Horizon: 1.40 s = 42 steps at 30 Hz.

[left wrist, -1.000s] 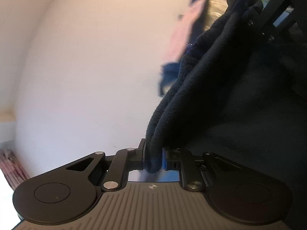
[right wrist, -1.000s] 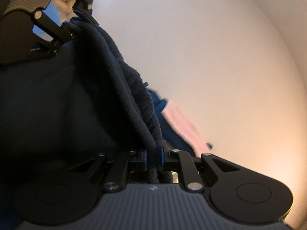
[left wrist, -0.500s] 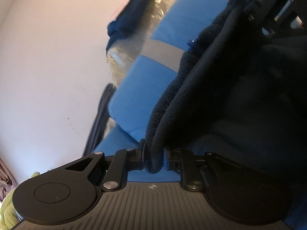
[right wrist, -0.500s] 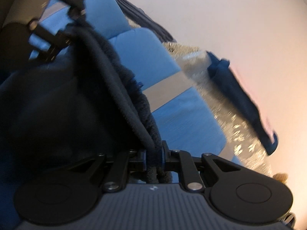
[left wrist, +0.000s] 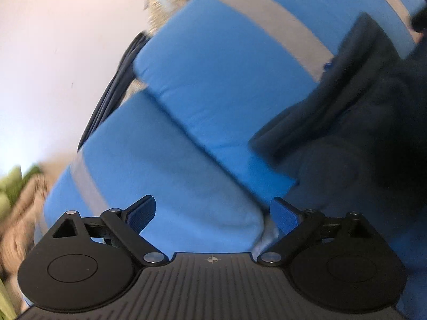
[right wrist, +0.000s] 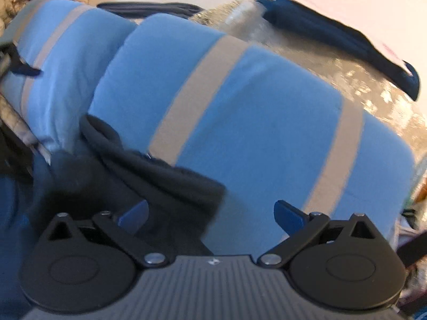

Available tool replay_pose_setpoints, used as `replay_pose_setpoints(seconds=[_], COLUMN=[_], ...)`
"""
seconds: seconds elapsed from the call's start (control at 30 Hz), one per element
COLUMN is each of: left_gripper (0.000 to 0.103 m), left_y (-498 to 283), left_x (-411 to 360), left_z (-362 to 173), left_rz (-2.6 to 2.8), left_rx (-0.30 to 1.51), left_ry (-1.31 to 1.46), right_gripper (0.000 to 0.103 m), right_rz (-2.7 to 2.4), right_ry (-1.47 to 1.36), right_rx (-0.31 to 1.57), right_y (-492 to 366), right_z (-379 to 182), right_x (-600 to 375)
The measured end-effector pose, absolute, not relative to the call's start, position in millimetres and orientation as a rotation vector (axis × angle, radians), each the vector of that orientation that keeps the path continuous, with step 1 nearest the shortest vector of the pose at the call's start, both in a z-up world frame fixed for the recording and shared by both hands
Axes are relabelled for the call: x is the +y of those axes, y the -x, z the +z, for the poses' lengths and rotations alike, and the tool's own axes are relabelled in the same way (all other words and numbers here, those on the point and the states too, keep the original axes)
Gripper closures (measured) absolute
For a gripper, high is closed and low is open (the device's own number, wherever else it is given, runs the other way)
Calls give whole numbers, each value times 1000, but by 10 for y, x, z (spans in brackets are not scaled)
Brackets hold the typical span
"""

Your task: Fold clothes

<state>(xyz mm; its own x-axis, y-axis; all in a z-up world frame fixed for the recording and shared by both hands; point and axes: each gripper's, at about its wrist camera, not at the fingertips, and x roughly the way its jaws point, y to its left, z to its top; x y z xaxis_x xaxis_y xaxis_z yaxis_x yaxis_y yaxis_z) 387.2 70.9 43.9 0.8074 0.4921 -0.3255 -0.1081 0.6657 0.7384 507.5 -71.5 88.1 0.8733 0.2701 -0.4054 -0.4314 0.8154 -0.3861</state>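
A second ago both grippers were clamped on the thick folded edge of the dark fleece garment (left wrist: 360, 122), held up against the pale wall. Now the left gripper (left wrist: 213, 213) has let go: its jaws are opening wide, with only blue cushion between the blue pads, and the fleece lies slumped off to its right. The right gripper (right wrist: 210, 213) has released too, jaws opening; a corner of the fleece (right wrist: 165, 181) sits loose between its pads (neither presses on it). Both views have tipped down from the wall onto the blue cushions with grey stripes (right wrist: 240, 101), which now fill most of each view.
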Motion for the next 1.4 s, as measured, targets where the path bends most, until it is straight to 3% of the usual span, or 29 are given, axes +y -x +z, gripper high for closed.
replay_pose_setpoints(seconds=[0.3,0.53,0.93,1.1,1.23,1.4], left_gripper=[9,10,11,23,42,42], left_y=[-3068,-2657,-2687,-2722,-2707,-2709], left_x=[1728,2237,2812,2997,3056,3133], left_z=[754,614,198,6,-99,-146], left_rz=[257,192,128,106,74,62], left_rx=[716,777,804,837,858,845], left_ry=[-342,-175,123,185,199,244], right_gripper=[0,0,0,5,12,25], right_rz=[422,428,457,430,392,370], right_ry=[365,282,99,22,-10,-61], right_rx=[557,654,719,740,773,821], right_y=[-4796,-4531,-4750,-5025,-5259,-5486], right_z=[892,762,554,394,205,12], right_x=[-1839,-2432,-2760,-2853,-2950,-3045])
